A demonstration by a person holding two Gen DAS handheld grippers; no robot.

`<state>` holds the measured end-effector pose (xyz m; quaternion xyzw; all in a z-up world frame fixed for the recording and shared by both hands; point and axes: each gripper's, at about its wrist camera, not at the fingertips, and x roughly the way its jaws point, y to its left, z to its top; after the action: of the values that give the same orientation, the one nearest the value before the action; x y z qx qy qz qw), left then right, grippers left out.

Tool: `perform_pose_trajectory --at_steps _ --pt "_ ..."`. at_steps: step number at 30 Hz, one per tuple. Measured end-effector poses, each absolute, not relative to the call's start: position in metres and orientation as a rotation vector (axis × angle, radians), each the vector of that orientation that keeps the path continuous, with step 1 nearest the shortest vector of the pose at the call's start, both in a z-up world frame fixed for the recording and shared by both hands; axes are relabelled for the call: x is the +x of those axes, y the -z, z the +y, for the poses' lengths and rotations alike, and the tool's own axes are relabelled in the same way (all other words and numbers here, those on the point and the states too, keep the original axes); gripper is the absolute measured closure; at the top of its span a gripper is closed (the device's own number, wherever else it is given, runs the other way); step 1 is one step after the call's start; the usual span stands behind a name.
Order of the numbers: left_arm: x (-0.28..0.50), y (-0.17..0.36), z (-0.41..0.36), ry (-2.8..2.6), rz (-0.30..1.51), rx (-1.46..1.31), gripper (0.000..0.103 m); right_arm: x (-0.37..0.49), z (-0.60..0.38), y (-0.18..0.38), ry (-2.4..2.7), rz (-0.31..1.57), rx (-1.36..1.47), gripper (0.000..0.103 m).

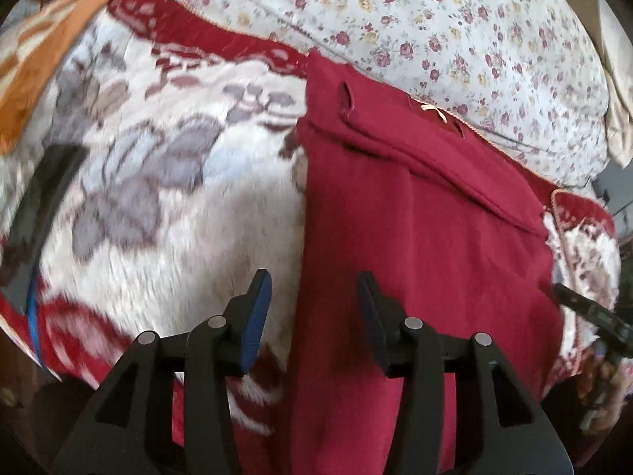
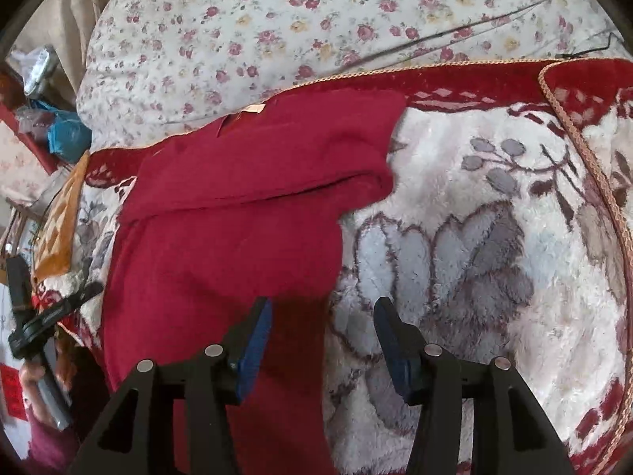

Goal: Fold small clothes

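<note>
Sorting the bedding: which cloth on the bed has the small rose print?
The white sheet beyond the red garment; the fluffy blanket has big grey leaves.

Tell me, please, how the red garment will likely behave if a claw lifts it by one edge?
The red garment would probably droop limply: its folded-over top already sags and creases. It looks like thin knit, so likely light. On the fuzzy blanket it may cling and drag rather than slide, perhaps undoing the fold.
</note>
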<state>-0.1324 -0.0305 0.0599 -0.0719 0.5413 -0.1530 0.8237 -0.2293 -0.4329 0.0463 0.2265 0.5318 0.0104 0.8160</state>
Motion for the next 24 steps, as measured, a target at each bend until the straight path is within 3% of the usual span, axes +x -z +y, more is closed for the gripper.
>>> perform_pose_trajectory --at_steps 3,4,5,6,7,15,17,19,20,24 --pt "-0.140 -0.059 -0.028 0.317 1.153 -0.167 0.058 -0.222 -0.431 -0.034 -0.046 1.121 0.537 0.051" --pt "-0.144 -0.061 -0.028 0.313 1.147 -0.157 0.058 -0.221 -0.432 -0.030 -0.055 1.112 0.556 0.057" --pt "-0.148 -0.062 -0.028 0.314 1.145 -0.142 0.058 -0.222 -0.431 -0.029 -0.057 1.105 0.554 0.064" --pt "-0.152 -0.064 -0.028 0.318 1.144 -0.130 0.058 -0.222 -0.426 -0.030 -0.045 1.106 0.498 0.083" --pt "-0.155 -0.065 -0.026 0.322 1.143 -0.125 0.058 -0.225 -0.424 -0.034 -0.043 1.105 0.457 0.091" --pt "-0.189 -0.061 -0.020 0.352 1.185 -0.091 0.058 -0.257 -0.424 -0.061 -0.072 1.074 0.440 0.093" --pt "-0.200 -0.058 -0.019 0.368 1.211 -0.082 0.058 -0.271 -0.420 -0.069 -0.111 1.068 0.463 0.087" --pt "-0.211 -0.056 -0.018 0.380 1.231 -0.078 0.056 -0.288 -0.412 -0.069 -0.144 1.102 0.458 0.040" --pt "-0.218 -0.053 -0.018 0.386 1.244 -0.073 0.053 -0.296 -0.409 -0.068 -0.154 1.121 0.455 0.035" --pt "-0.239 -0.039 -0.016 0.389 1.296 -0.070 0.049 -0.327 -0.398 -0.052 -0.183 1.211 0.431 0.035"
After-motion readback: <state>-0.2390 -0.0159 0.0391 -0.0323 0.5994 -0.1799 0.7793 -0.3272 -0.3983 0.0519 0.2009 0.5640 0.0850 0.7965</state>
